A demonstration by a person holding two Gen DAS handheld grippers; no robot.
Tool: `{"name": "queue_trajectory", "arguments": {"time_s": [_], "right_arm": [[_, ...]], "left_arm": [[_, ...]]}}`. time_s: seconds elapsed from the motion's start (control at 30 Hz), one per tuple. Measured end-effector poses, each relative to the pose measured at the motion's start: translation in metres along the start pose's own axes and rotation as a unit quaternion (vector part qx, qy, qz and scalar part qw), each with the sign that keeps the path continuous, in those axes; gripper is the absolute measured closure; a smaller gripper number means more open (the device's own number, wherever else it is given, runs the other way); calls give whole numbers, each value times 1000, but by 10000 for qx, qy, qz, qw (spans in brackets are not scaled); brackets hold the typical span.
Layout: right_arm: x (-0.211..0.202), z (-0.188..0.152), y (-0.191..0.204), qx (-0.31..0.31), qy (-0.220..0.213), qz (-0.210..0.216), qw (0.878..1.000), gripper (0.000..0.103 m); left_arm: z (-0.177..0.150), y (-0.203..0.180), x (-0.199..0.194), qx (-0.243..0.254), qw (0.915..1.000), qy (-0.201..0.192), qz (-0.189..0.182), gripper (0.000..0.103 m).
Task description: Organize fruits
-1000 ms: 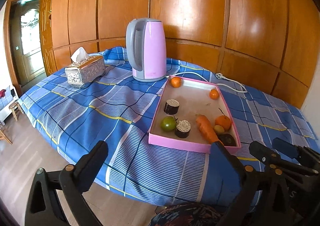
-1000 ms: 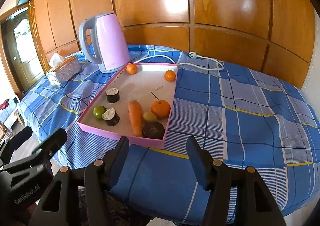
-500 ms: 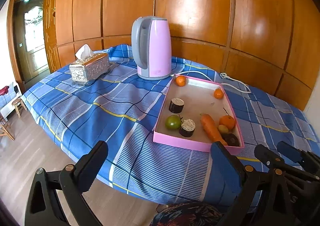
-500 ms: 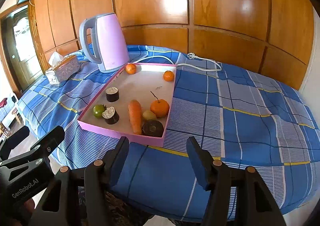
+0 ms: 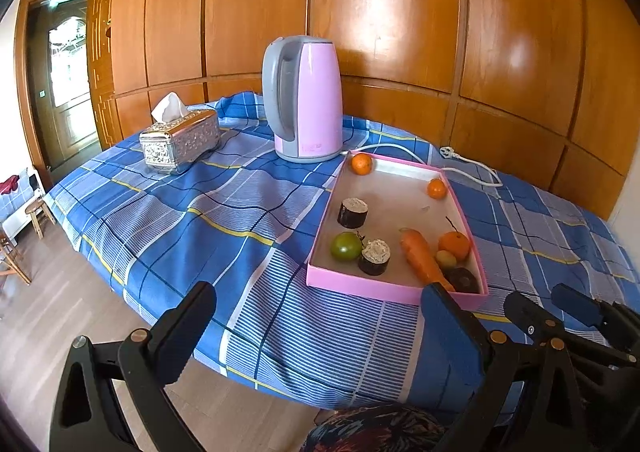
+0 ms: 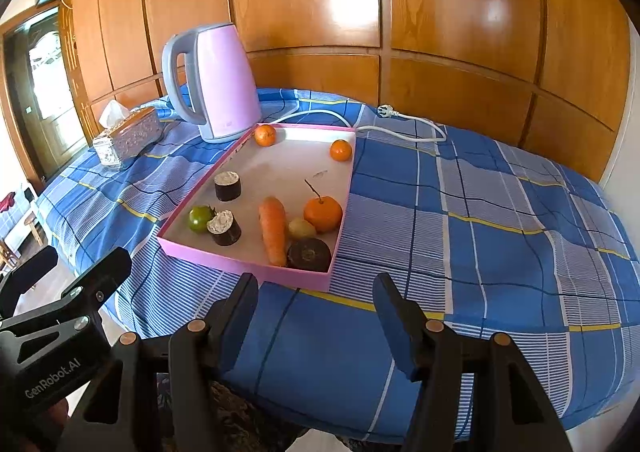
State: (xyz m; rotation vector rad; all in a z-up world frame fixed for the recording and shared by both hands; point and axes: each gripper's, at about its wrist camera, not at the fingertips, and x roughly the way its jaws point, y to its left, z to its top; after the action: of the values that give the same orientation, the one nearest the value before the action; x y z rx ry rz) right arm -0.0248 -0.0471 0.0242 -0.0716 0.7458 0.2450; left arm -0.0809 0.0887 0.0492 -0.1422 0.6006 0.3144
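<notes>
table point(image 6: 500, 252) has a blue plaid cloth. on it: pink tray point(image 6: 240, 262) near the front edge, pink kettle point(image 6: 218, 83) behind it, silver tissue box point(image 6: 128, 135) far left, white cord point(image 6: 408, 121) far side.

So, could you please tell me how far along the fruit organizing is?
Barely begun. Every piece sits loose in the tray: the oranges, carrot and green fruit. The left gripper and right gripper are open, holding nothing. All sorting remains.

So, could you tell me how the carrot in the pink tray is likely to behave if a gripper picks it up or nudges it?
The carrot looks solid, so it probably stays stiff when lifted. Its tapered, rounded body lies flat in the pink tray, so a sideways nudge would likely roll it. It lies close against the small yellowish fruit and the dark round piece, which may shift too.
</notes>
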Motion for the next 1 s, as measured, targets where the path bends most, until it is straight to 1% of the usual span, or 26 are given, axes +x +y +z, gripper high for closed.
{"name": "queue_trajectory", "arguments": {"time_s": [0.27,0.6,1.0], "right_arm": [[-2,1,1,-34,-26,16,10000,42],[-4,2,5,-121,-62,24,9999,42],[-2,3,5,-128,-56,23,9999,42]], "left_arm": [[1,2,-4,-76,9999,-45,-65,0],[1,2,-6,-87,9999,-78,22,0],[1,4,-6,-80,9999,-59,23,0]]}}
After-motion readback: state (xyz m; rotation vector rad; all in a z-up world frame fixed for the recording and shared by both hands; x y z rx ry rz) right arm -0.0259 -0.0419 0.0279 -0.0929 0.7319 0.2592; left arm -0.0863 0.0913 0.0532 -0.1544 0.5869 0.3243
